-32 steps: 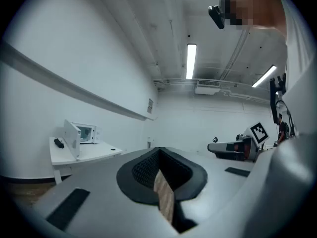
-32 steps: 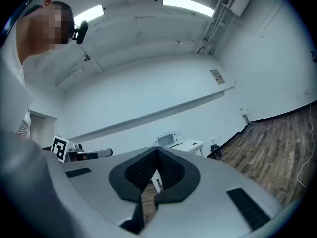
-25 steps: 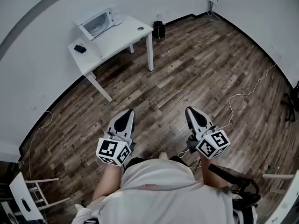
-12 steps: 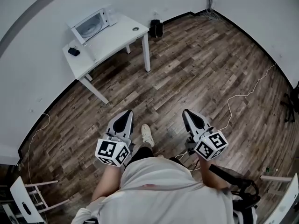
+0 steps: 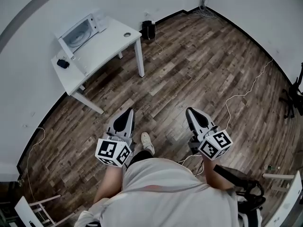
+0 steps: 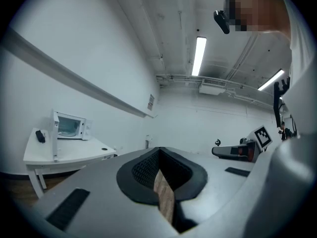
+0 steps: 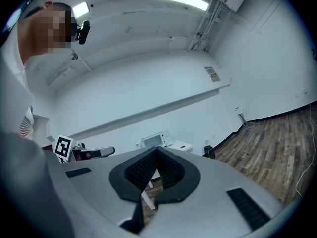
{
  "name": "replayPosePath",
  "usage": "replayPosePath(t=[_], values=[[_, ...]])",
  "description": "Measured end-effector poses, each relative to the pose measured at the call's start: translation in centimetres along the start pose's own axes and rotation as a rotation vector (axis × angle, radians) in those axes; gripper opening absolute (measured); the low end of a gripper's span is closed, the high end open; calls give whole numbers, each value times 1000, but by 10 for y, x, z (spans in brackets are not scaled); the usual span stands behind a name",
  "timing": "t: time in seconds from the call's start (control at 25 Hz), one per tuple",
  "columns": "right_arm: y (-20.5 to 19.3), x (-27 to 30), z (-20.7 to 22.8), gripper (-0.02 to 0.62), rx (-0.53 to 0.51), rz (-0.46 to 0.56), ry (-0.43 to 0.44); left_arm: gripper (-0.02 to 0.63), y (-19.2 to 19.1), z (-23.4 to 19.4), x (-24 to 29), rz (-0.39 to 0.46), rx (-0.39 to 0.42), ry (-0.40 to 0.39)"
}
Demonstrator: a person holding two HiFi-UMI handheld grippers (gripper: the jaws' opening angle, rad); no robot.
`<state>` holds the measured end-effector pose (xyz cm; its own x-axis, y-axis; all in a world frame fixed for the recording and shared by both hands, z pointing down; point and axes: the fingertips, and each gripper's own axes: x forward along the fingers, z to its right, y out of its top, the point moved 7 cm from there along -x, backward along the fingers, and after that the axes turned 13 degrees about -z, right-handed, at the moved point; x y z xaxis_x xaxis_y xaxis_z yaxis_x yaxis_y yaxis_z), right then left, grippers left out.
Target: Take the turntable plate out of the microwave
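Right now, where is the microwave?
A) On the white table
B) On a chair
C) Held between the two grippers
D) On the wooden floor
A: the microwave stands on top of the white table, near its far edge.
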<state>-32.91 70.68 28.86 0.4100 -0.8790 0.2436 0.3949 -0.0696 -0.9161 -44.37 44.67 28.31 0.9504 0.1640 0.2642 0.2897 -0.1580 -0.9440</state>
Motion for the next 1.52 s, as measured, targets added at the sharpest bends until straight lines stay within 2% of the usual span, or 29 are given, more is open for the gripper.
replayPosePath(t=[0.32,0.52,0.92,1.2,1.52], values=[[50,97,15,3,-24,-8,-4,9,37,-84,54,-6,-27,-9],[79,167,19,3,-38,1,18,9,64,-140,84,8,-13,-6],[95,264,33,3,-41,-60,66,9,73,-210,127,-5,-60,7],[113,330,66,3,-41,-90,128,9,87,-251,163,4,-83,78],[159,428,119,3,-54,-103,273,9,121,-299,226,24,-108,213]])
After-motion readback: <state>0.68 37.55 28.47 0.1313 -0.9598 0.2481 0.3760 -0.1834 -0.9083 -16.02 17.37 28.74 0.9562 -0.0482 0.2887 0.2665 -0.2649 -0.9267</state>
